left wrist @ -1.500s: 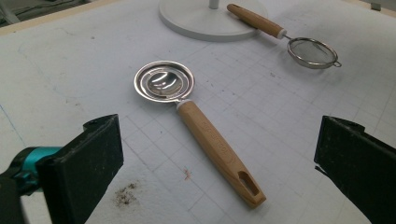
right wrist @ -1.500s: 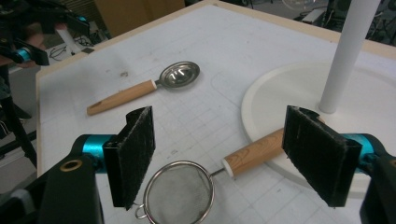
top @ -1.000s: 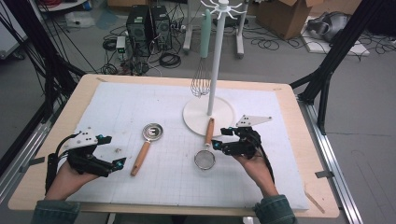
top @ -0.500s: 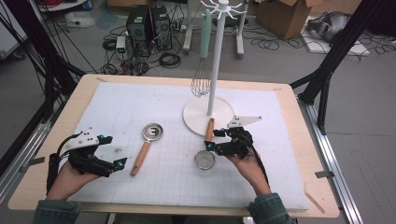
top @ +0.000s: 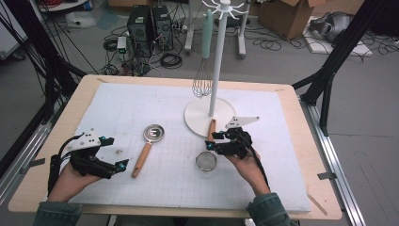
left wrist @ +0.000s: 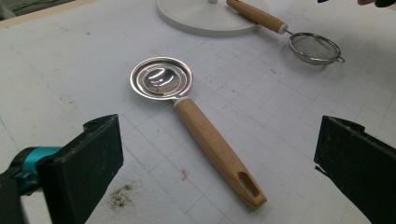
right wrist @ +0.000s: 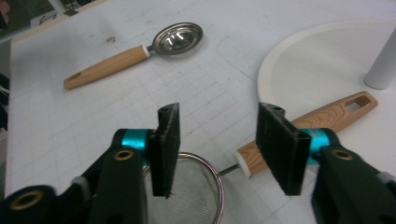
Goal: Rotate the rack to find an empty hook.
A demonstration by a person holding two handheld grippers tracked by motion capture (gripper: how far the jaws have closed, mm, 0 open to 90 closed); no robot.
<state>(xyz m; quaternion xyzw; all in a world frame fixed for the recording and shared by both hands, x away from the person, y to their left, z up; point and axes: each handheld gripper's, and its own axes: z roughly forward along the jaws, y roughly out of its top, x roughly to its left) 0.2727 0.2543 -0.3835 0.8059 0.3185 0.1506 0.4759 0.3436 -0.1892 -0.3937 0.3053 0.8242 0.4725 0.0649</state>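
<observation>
Over the table from up high, the right gripper point(top: 212, 141) is sitting right over the little mesh strainer point(top: 206, 160), and honestly the hand and the black gripper body are covering most of the strainer's wooden handle, so only the far end is poking out onto the white stand base point(top: 197, 117). From this angle I can't tell if the pads are touching anything. The left gripper point(top: 117, 154) is resting near the table's left edge, just beside the scoop point(top: 146, 144), which is lying apart from it on the white mat point(top: 282, 155). The whisk point(top: 203, 80) is hanging off the stand, and the top of the stand is getting cut off by the frame.

In the left gripper view, the jaws are standing wide apart with nothing in them. The scoop point(left wrist: 196, 121) is lying between and ahead of them, bowl away, handle pointing back. The strainer point(left wrist: 314, 47) is way off at the top, and the stand base point(left wrist: 201, 16) is chopped off at the edge.

In the right gripper view, the right gripper point(right wrist: 217, 140) is about half open, and its jaws have just been closing. The strainer point(right wrist: 196, 196) is lying below it: the mesh bowl is half hiding behind the left jaw and running off the bottom, and the wooden handle is disappearing behind the right jaw. The thin neck is sitting in the gap, but the pads aren't pressing on it, so nothing's gripped. The scoop point(right wrist: 135, 51) is lying well off at the top left.
</observation>
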